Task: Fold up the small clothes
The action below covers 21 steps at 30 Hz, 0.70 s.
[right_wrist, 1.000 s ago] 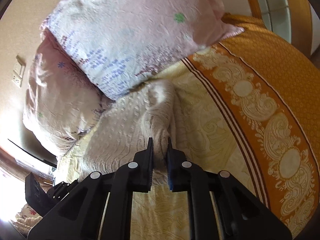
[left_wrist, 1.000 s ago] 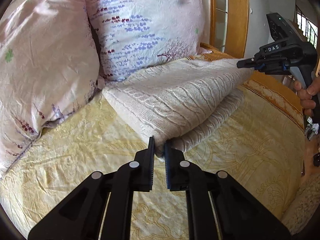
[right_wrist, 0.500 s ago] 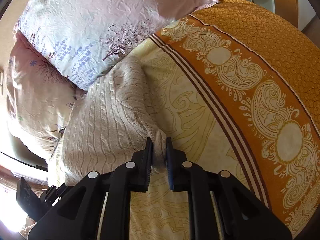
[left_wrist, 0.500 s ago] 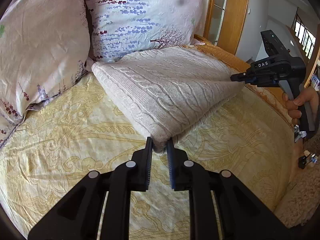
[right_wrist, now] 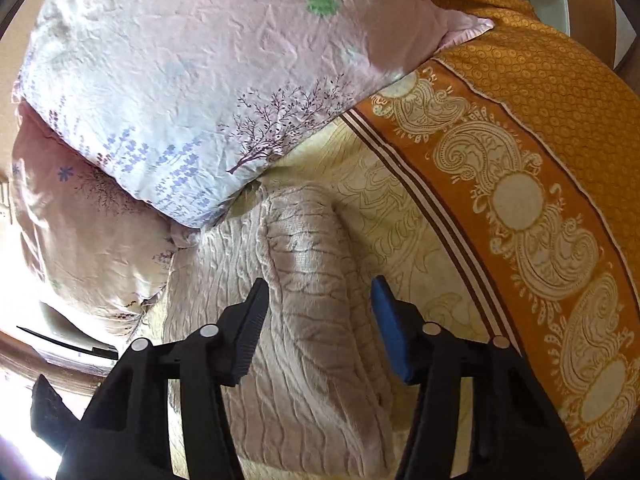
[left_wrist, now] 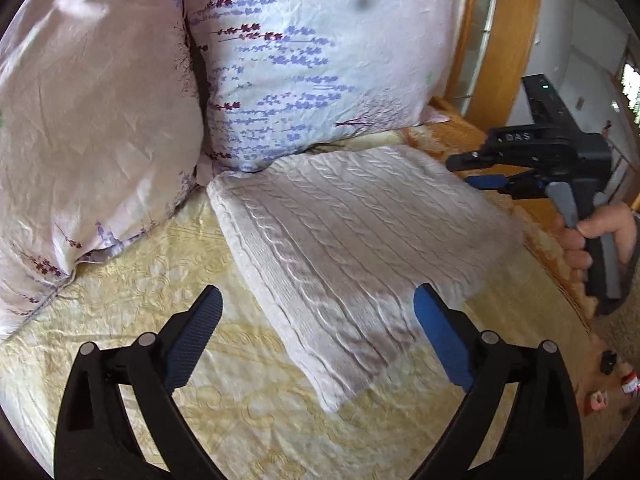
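A cream cable-knit sweater [left_wrist: 352,232] lies folded into a flat rectangle on the yellow bedspread [left_wrist: 120,312], its far edge against the pillows. My left gripper [left_wrist: 316,316] is open and empty, its jaws spread on either side of the sweater's near corner. My right gripper [right_wrist: 320,300] is open and empty just above the sweater [right_wrist: 308,280]. It also shows in the left wrist view [left_wrist: 464,172] at the sweater's right edge, held by a hand.
Two floral pillows [left_wrist: 304,56] [left_wrist: 88,120] stand behind the sweater. An orange patterned border [right_wrist: 520,184] runs along the bed's right edge. A wooden frame [left_wrist: 504,40] stands beyond. Small items [left_wrist: 608,360] lie on the floor at right.
Both grippers have opened and let go of the sweater. It now lies flat on the bed, folded. Both grippers have drawn back slightly.
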Tool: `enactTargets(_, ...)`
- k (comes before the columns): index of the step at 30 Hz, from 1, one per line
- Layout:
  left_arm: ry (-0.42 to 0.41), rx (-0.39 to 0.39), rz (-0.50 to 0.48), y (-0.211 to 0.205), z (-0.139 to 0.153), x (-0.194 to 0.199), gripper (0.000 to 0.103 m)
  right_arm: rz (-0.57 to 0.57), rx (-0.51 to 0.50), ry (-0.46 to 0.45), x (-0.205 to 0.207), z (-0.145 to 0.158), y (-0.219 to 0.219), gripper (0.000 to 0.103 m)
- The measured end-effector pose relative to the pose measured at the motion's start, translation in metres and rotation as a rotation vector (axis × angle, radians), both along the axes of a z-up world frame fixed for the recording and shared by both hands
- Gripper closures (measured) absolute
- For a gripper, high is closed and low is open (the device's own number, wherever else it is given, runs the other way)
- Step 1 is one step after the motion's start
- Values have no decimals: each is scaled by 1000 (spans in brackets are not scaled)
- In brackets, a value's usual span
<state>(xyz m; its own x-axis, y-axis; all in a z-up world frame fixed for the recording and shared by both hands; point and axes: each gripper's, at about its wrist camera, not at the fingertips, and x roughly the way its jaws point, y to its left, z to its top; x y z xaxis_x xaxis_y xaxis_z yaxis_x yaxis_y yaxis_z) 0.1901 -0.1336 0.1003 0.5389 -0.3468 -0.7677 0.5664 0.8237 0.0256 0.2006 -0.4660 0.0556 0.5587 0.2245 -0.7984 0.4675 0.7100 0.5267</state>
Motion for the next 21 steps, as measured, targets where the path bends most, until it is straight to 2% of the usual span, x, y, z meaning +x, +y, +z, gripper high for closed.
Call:
enactTargets(3, 23, 56, 37, -20, -6, 19, 2, 25, -24, 47, 13, -9, 3, 57)
enactTargets(12, 113, 82, 84, -32, -20, 39, 2, 105, -105, 52, 26, -8, 17, 74)
enactTargets(16, 138, 85, 90, -33, -26, 42, 2, 123, -153, 36, 29, -4, 22, 92)
enactTargets(21, 162, 57, 100, -32, -26, 43, 2, 70, -198, -22, 31, 13, 17, 94)
